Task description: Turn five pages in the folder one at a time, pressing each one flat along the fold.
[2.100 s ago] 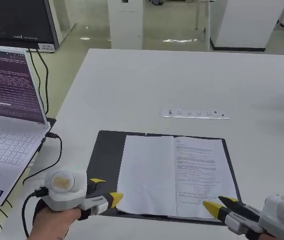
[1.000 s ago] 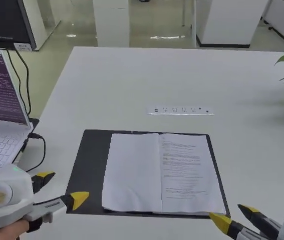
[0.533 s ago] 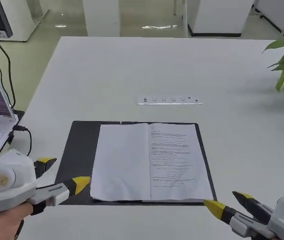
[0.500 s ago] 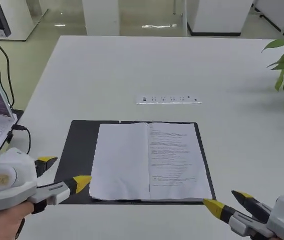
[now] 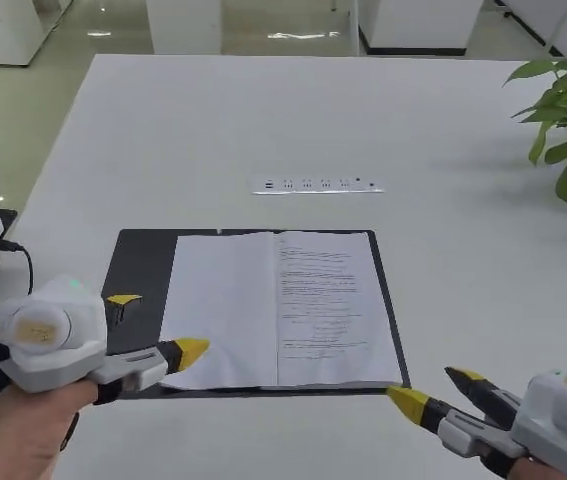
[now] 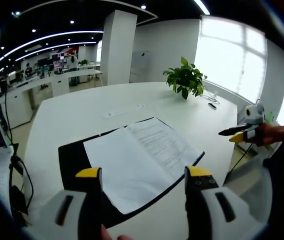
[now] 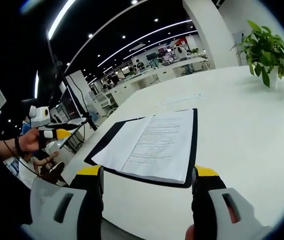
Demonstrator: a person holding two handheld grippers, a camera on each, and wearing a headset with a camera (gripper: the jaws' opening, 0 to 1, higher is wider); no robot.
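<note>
The printed lines on the white right-hand page (image 5: 325, 300) of the open black folder (image 5: 135, 270) are too small to read; the green leafy plant (image 5: 566, 100) (head view, upper right) is cropped by the edge.

A wide white worktop (image 5: 263, 110) runs far ahead, with a white power strip (image 5: 317, 185) in its middle and a green leafy plant (image 5: 563, 100) at the far right. To the left lies a glossy pale floor (image 5: 23, 90). Farther off stand a white square pillar (image 6: 119, 47) and large bright windows (image 6: 232, 55), under long ceiling light strips (image 6: 51, 36).
</note>
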